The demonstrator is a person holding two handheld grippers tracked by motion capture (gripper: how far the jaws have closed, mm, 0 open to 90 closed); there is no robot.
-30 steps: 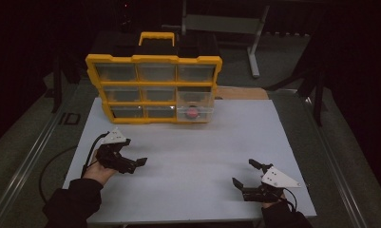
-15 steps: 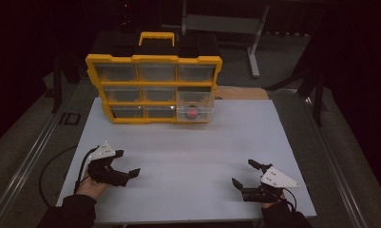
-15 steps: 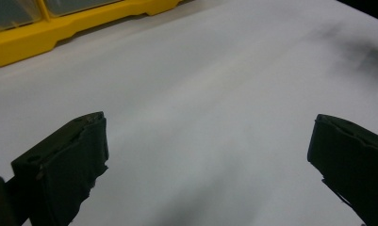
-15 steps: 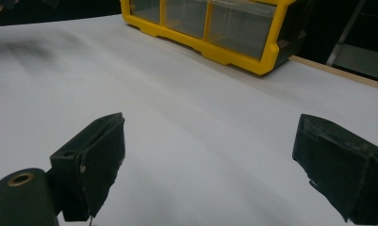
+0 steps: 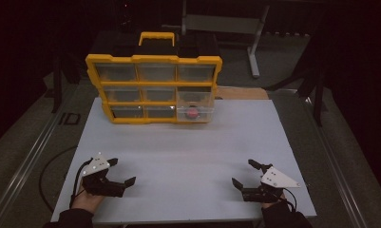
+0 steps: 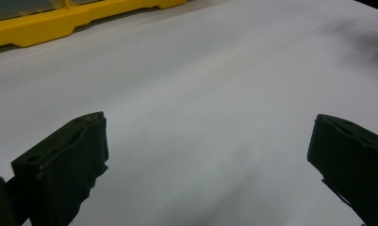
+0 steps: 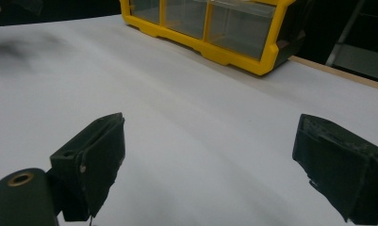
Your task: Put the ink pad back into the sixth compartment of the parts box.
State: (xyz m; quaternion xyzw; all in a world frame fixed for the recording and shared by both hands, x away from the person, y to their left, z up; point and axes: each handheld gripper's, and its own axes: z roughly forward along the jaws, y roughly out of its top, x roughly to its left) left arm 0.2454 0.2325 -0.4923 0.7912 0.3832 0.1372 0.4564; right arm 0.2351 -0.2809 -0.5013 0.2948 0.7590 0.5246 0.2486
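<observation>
High view: a white table (image 5: 188, 147) with a person's two hands coming in at its near edge, each holding a black two-jaw gripper. At near left, the left gripper (image 5: 121, 172) rests low on the table, jaws spread wide with nothing between them, pointing right toward the table's middle. A grey plate sits on top of it and a cable trails off behind.

At the far side of the table, left of centre, stands a yellow organiser (image 5: 154, 89) with a yellow handle on top and nine clear drawers in three rows. Its bottom right drawer (image 5: 195, 109) holds a small red thing (image 5: 192, 113), too small to identify. The organiser is well apart from both grippers.

At near right, the right gripper (image 5: 243, 173) also lies low on the table, jaws wide apart and empty, pointing left and slightly far.

Left gripper view: two black jaws stand far apart over bare white table, with the organiser's yellow base at the top left.

Right gripper view: two black jaws stand far apart over the table, with the organiser's clear drawers beyond them.
</observation>
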